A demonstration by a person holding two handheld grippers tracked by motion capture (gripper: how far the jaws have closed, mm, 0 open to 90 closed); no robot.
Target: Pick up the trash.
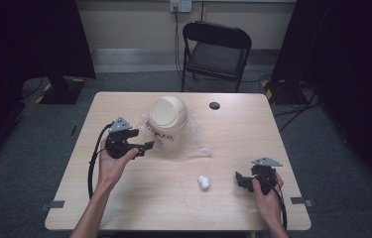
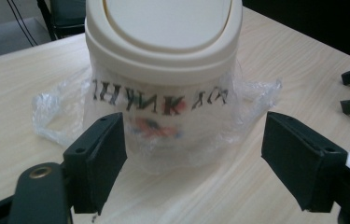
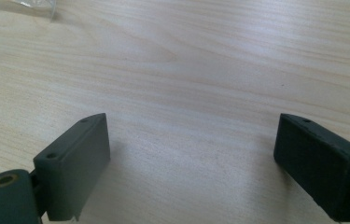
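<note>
bin (image 1: 168,126) with plastic liner (image 1: 197,144) stands mid-table, white wad (image 1: 204,182) nearer front. left gripper (image 1: 146,146) jaws open, empty, facing bin; right gripper (image 1: 239,179) open, empty. approach bin level, avoid snagging liner.

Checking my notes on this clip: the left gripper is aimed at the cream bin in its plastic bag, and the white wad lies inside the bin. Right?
Not quite. The white wad lies on the bare table, between the bin and the right gripper, as the high view shows. The left gripper does face the bagged bin.

cream bin (image 1: 168,119), clear bag (image 1: 196,144), white wad (image 1: 204,182), pale-wood table (image 1: 243,134)
</note>
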